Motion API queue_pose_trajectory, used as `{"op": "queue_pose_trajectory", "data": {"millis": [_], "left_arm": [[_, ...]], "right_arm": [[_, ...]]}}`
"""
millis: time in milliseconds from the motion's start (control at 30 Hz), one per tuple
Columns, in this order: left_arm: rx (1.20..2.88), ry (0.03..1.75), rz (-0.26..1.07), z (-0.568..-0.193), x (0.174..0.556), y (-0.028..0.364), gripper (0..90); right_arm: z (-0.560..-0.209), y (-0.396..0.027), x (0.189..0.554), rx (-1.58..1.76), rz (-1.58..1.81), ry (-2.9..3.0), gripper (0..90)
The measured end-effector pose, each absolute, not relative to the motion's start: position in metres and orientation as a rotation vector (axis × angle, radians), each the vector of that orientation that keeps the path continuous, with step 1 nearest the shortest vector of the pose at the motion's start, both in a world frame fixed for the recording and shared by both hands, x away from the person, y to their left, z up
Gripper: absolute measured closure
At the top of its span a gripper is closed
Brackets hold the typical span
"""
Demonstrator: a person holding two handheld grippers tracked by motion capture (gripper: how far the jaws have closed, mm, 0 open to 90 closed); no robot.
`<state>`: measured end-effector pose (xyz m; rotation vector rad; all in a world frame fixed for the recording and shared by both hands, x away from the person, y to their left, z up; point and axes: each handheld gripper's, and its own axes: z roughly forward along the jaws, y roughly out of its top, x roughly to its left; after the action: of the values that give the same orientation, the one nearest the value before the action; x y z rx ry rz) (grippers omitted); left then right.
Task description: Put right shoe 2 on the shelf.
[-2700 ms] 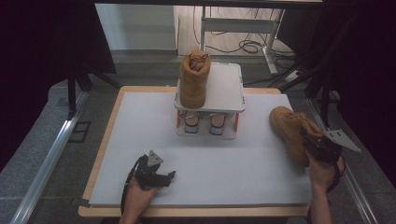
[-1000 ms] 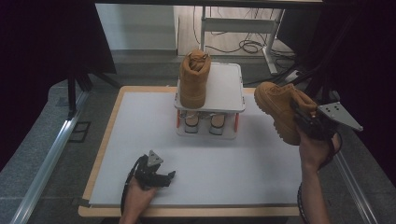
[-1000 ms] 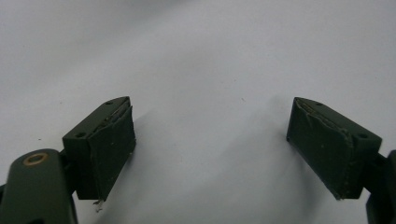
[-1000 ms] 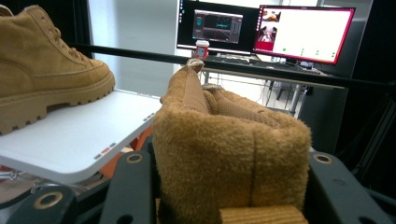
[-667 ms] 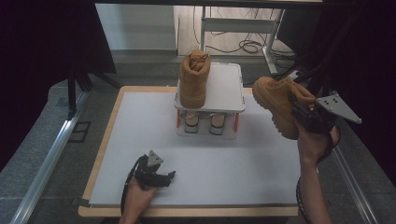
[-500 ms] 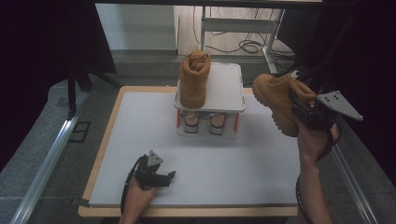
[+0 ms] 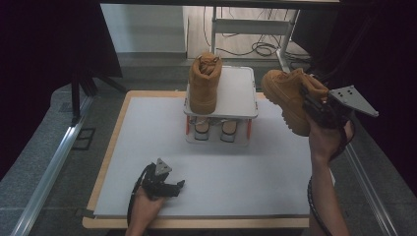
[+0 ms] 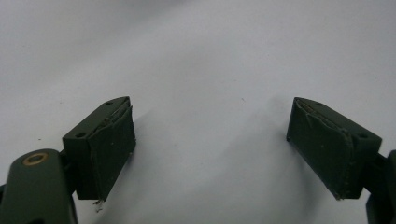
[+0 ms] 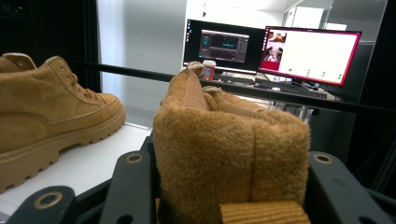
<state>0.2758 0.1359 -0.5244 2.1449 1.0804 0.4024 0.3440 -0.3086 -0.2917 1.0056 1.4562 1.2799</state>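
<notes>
Nearest the person, well short of the small white two-tier rack (image 7: pixel 236 93), the left gripper (image 7: pixel 164 184) rested on the white mat (image 7: pixel 147 132), jaws apart. Right of the rack, the right gripper (image 7: pixel 319 110) clamped a tan suede boot (image 7: pixel 287 93) aloft. Atop the rack stood a matching tan boot (image 7: pixel 204 81).

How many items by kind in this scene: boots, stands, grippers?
Tan boots: 2, one on the stand, one held in the right gripper
White stand: 1
Grippers: 2, left gripper and right gripper
Total: 5
</notes>
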Motion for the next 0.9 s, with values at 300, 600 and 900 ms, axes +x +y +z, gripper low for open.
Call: {"op": "queue_pose_trajectory", "data": {"millis": [300, 600, 900], "left_arm": [[2.143, 1.080, 0.405, -0.525, 0.276, 0.136, 15.1], [2.143, 1.079, 0.405, -0.525, 0.276, 0.136, 15.1], [2.143, 1.079, 0.406, -0.525, 0.276, 0.136, 15.1]], "right_arm": [[-0.285, -0.290, 0.352, 0.979, 1.309, 1.461, 55.0], [-0.288, -0.267, 0.364, 0.963, 1.330, 1.480, 55.1], [-0.296, -0.245, 0.383, 0.940, 1.343, 1.511, 55.0]]}}
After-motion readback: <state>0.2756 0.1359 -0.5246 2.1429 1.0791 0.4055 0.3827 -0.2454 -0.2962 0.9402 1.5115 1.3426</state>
